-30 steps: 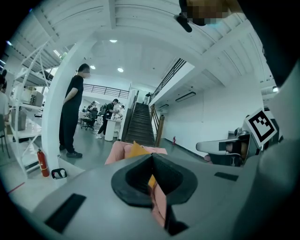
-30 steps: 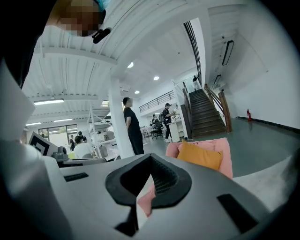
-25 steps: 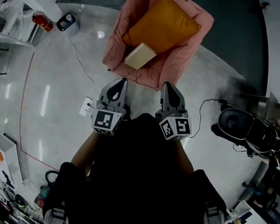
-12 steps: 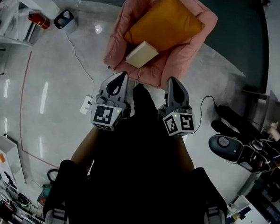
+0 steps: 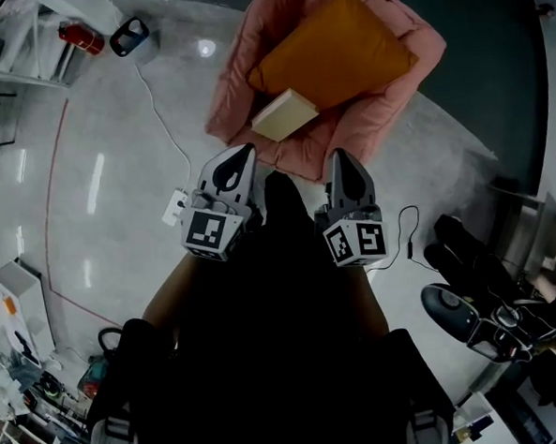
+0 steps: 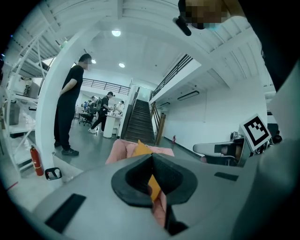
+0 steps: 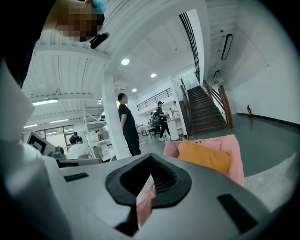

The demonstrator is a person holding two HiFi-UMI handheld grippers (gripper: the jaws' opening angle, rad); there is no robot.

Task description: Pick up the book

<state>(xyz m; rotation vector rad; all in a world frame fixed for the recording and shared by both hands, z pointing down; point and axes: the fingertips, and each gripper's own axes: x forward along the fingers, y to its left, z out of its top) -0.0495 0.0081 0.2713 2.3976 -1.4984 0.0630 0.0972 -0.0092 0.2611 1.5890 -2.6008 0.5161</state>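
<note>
A cream book [image 5: 285,115] lies on the front of the seat of a pink armchair [image 5: 241,73], against a big orange cushion [image 5: 335,53]. My left gripper [image 5: 245,150] and right gripper [image 5: 338,154] point at the armchair side by side, just short of its front edge. Each is shut with nothing between its jaws. In the left gripper view the left gripper [image 6: 152,155] has the armchair [image 6: 120,149] straight ahead. In the right gripper view the cushion [image 7: 206,157] sits right of the right gripper [image 7: 150,155]. The jaws hide the book in both gripper views.
A white cable and a power strip [image 5: 174,209] lie on the glossy floor to the left. A red fire extinguisher [image 5: 76,37] stands far left. Dark chair bases and cables [image 5: 471,308] crowd the right. A person [image 6: 68,112] stands by a white pillar, with stairs [image 6: 140,124] behind.
Both grippers have moved forward toward the armchair, which now lies closer. A dark leg has stepped forward between them. Both stay shut.
</note>
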